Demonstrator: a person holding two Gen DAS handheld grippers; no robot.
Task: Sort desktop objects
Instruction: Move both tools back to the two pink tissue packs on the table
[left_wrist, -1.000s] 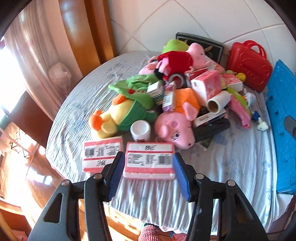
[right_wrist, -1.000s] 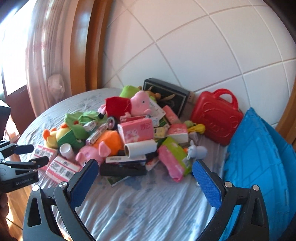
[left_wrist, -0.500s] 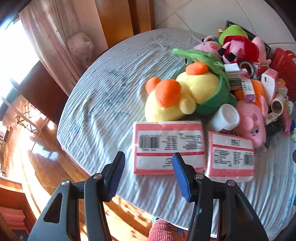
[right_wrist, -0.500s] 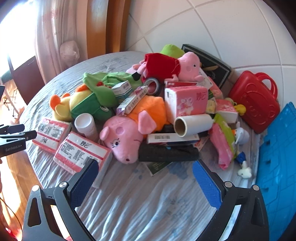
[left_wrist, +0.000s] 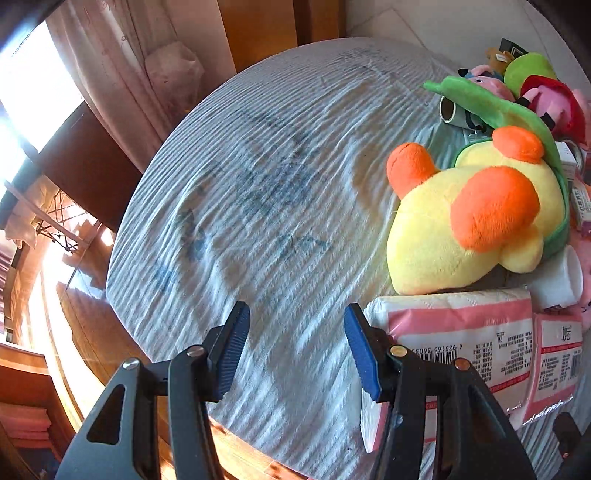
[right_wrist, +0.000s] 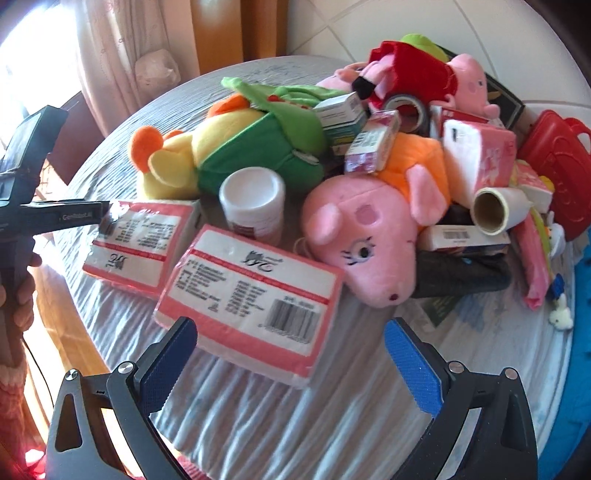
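Observation:
Two pink-and-white tissue packs lie at the table's near edge: one (right_wrist: 247, 299) just beyond my right gripper (right_wrist: 291, 354), which is open and empty, and one (right_wrist: 136, 240) further left. In the left wrist view the left pack (left_wrist: 461, 343) lies to the right of my left gripper (left_wrist: 295, 347), which is open and empty over bare cloth; its right finger (left_wrist: 360, 350) is next to the pack's end. The left gripper's finger (right_wrist: 66, 218) touches that pack in the right wrist view. A yellow-and-green plush (right_wrist: 221, 151) (left_wrist: 472, 221) lies behind the packs.
A pile covers the round table (left_wrist: 258, 184): pink pig plush (right_wrist: 369, 236), white jar (right_wrist: 253, 203), paper roll (right_wrist: 495, 210), pink tissue block (right_wrist: 480, 162), small boxes (right_wrist: 373, 144), tape (right_wrist: 406, 110). A red case (right_wrist: 561, 158) and blue board (right_wrist: 580, 332) are at right. A curtain (left_wrist: 122, 74) hangs left.
My left gripper has swung left, off the tissue packs, and now faces bare cloth. My right gripper has moved closer and left, so the nearer tissue pack sits just ahead of its fingers.

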